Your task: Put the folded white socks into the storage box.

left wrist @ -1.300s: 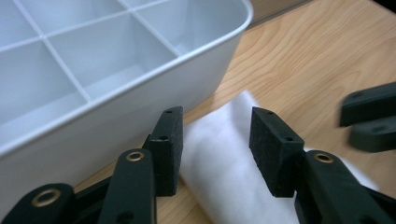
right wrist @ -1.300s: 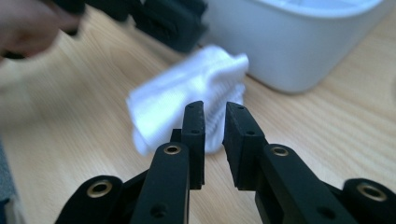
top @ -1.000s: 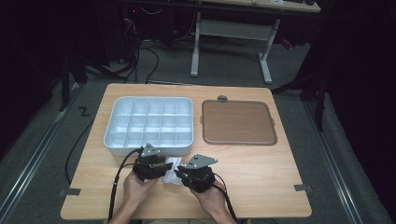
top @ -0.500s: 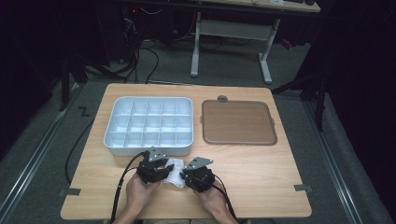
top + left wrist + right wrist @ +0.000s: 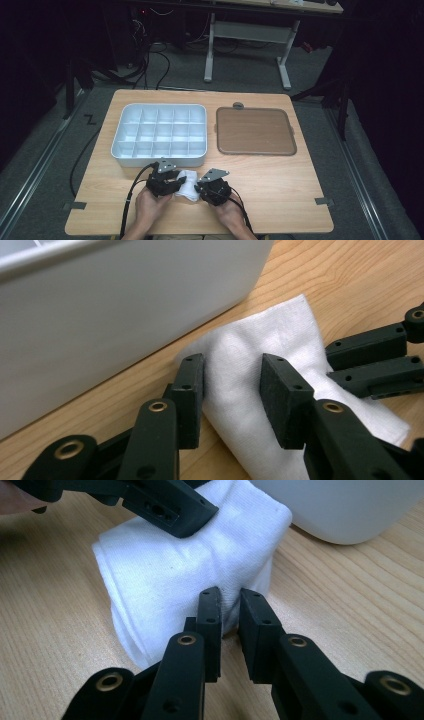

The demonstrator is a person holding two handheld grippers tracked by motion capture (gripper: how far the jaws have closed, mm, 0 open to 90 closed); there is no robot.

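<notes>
A folded white cloth (image 5: 187, 184) lies on the wooden table (image 5: 280, 190), just in front of a white compartment tray (image 5: 159, 161). My left gripper (image 5: 173, 183) comes at it from the left. Its jaws have just been closing and now squeeze a raised fold of the cloth (image 5: 280, 335), with the left gripper (image 5: 232, 370) pads pressing on both sides. From the right, my right gripper (image 5: 201, 189) pinches the cloth's near edge (image 5: 165, 575). The right gripper (image 5: 229, 600) jaws stand almost together on that fold.
The tray wall (image 5: 100, 315) rises close behind the cloth, and its rounded corner (image 5: 350, 505) stands beyond it. A brown flat tray (image 5: 255, 131) lies at the table's right. Bare wood stretches right of the hands. Cables trail from both grippers toward the near edge.
Both hands have drifted slightly toward the near edge. The right gripper has sunk a little onto the cloth, and the cloth is bunched tighter between the grippers.
</notes>
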